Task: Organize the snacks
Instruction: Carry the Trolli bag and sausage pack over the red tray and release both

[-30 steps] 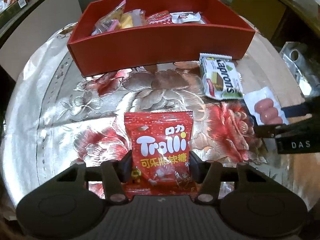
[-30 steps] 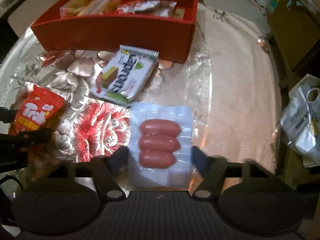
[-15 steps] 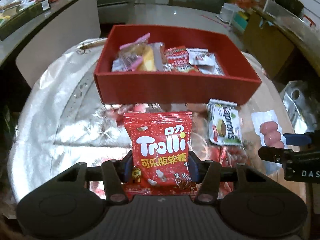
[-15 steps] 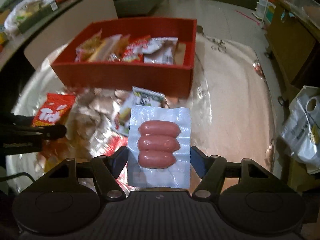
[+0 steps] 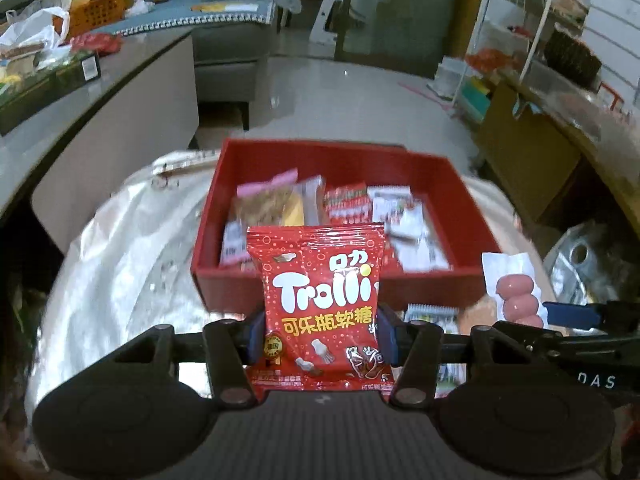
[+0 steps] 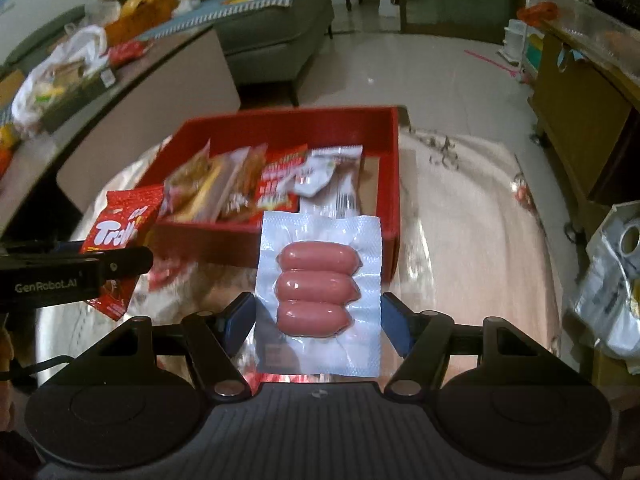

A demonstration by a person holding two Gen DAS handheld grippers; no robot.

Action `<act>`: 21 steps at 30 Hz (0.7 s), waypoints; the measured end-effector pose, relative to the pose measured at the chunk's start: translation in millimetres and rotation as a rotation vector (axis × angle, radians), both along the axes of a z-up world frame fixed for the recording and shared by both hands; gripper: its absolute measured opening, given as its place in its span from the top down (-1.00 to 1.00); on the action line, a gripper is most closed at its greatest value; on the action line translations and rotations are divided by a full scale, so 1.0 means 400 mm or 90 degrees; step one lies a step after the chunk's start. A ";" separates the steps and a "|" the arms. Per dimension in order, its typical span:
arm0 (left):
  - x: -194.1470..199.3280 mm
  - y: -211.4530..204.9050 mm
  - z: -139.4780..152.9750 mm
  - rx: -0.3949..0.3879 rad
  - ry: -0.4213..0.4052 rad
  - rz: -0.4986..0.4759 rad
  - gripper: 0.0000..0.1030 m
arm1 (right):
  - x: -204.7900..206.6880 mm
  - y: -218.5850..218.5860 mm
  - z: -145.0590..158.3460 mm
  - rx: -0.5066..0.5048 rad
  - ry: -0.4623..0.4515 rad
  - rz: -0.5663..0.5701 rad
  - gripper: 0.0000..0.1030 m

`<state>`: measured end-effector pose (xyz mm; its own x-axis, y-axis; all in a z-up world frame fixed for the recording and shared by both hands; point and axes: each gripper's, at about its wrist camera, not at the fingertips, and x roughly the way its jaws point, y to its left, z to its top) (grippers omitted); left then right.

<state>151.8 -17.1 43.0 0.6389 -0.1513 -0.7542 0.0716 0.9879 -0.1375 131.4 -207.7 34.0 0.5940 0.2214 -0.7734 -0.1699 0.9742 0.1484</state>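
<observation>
Both packs have risen off the table since a second ago: your left gripper (image 5: pixel 322 338) clamps the Trolli bag (image 5: pixel 320 304), your right gripper (image 6: pixel 318 320) clamps the sausage pack (image 6: pixel 318 292), both before the red box (image 6: pixel 394 184).

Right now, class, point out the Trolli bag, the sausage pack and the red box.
Trolli bag (image 5: pixel 320 296), left wrist view, on its white logo.
Sausage pack (image 6: pixel 316 288), right wrist view, on the middle sausage.
Red box (image 6: pixel 394 184), right wrist view, on its right wall.

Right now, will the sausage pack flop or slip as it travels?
The sausage pack probably holds fairly flat: it stands upright in the right gripper. Its glossy film looks slippery. Three sausages likely make it heavy for its size.
</observation>
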 end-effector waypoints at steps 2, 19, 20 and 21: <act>0.017 0.000 0.010 -0.006 -0.006 0.002 0.08 | 0.012 -0.001 0.013 0.005 -0.012 -0.004 -0.43; 0.144 0.016 0.055 -0.018 -0.046 0.018 0.08 | 0.131 -0.049 0.039 0.064 -0.033 -0.036 0.02; 0.153 0.018 0.055 -0.015 -0.048 0.020 0.08 | 0.141 -0.052 0.036 0.071 -0.032 -0.040 0.00; 0.162 0.017 0.051 -0.010 -0.046 0.022 0.08 | 0.154 -0.049 0.030 0.063 -0.033 -0.044 0.00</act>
